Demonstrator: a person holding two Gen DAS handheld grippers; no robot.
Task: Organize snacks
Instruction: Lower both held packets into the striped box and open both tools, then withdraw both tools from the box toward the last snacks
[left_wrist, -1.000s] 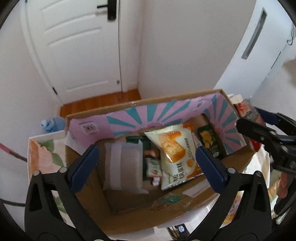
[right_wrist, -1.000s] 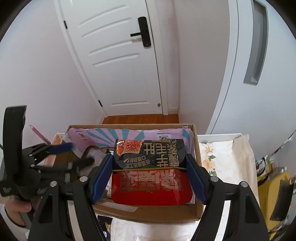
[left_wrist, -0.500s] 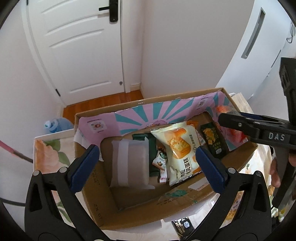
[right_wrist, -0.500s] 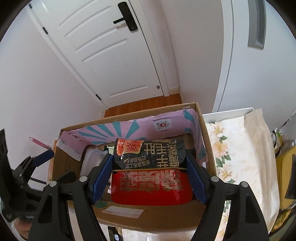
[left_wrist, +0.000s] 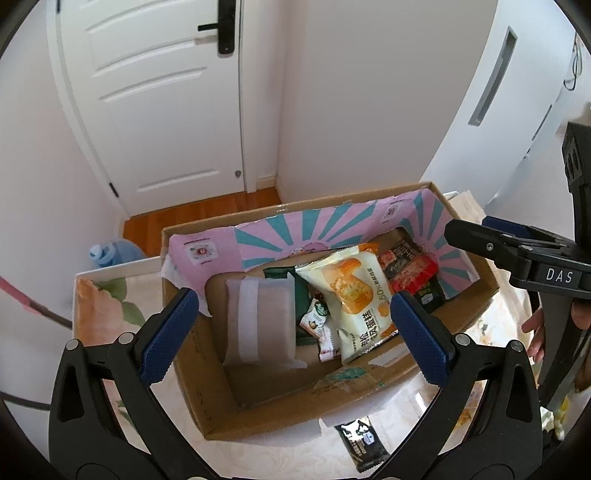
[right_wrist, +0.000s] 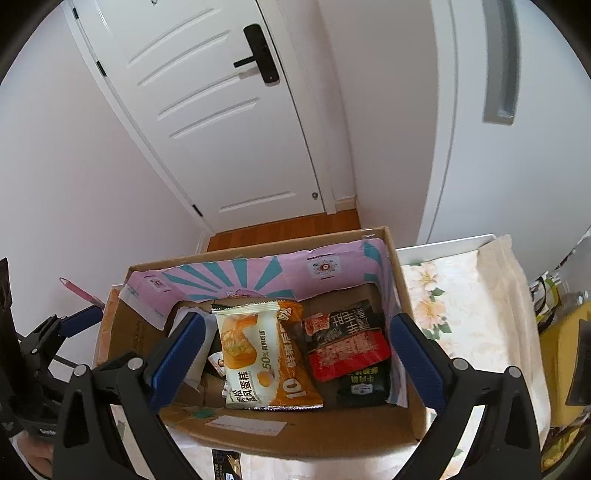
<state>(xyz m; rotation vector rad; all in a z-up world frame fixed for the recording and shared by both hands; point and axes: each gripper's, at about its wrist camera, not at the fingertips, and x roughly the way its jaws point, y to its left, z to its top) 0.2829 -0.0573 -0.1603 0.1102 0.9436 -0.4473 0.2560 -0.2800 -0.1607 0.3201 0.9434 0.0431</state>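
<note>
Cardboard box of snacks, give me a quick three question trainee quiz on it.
1. True or false: the red and black packet lies inside the cardboard box.
2. Which packet lies outside the box on the tablecloth: A white cake bag, B black packet?
3. Fill in: the right tongs are ____.

Key: 1 true; 2 B; 3 open, holding nothing.
</note>
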